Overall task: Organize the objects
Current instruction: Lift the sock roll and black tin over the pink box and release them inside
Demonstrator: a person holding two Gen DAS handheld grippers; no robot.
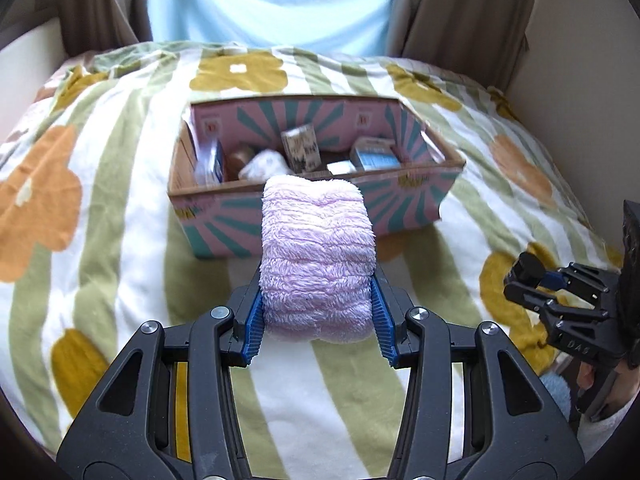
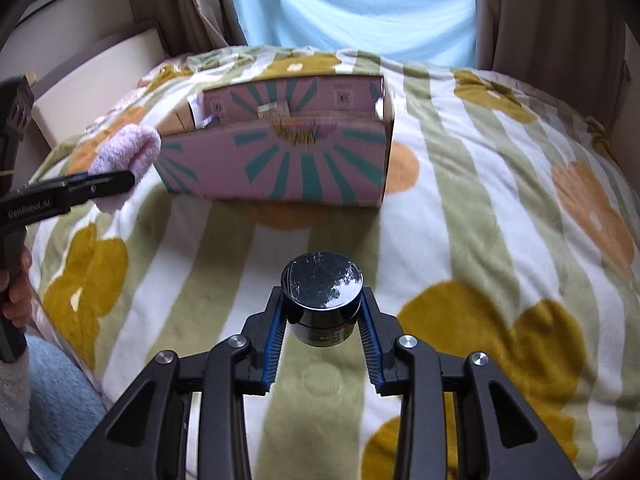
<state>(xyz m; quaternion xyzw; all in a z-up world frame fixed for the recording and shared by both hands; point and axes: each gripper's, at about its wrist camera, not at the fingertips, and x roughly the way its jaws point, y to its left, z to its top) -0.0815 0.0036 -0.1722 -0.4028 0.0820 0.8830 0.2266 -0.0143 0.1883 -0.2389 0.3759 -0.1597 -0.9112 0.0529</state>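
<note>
My left gripper [image 1: 318,280] is shut on a rolled pink fluffy towel [image 1: 318,256], held above the bed just in front of a pink and teal cardboard box [image 1: 224,220]. The same towel [image 2: 128,152] shows at the left of the right wrist view, near the box's [image 2: 276,164] left corner. My right gripper [image 2: 322,300] is shut on a small black jar [image 2: 322,296] with a glossy lid, lifted over the blanket on the near side of the box. The box holds several small cartons and a wrapped item.
A flower-patterned striped blanket [image 1: 120,160] covers the bed. Brown curtains [image 1: 460,4] and a pale blue one hang behind it. A white ledge [image 2: 92,76] runs along the left side. A hand [image 2: 16,288] grips the left tool's handle, with a blue-clad knee below it.
</note>
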